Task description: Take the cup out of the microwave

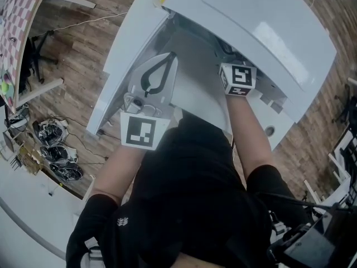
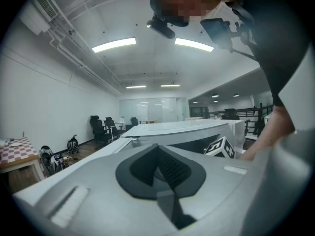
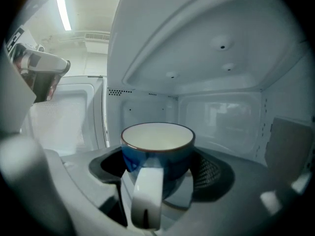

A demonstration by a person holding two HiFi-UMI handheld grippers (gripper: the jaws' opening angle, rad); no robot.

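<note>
The blue cup (image 3: 158, 154), white inside with a white handle turned toward the camera, sits inside the white microwave (image 1: 262, 32). My right gripper (image 3: 160, 168) reaches into the cavity, its dark pads (image 3: 212, 173) pressed on both sides of the cup. In the head view only its marker cube (image 1: 238, 78) shows at the microwave's mouth. My left gripper (image 2: 158, 167) is shut with nothing in it. It stays outside, by the open door (image 1: 120, 54), and points up toward the ceiling.
The microwave's cavity walls and ceiling (image 3: 211, 48) close in around the cup. On the wooden floor to the left are a checkered table (image 1: 19, 15) and a heap of bags (image 1: 56, 149). Office chairs (image 2: 101, 127) stand further off.
</note>
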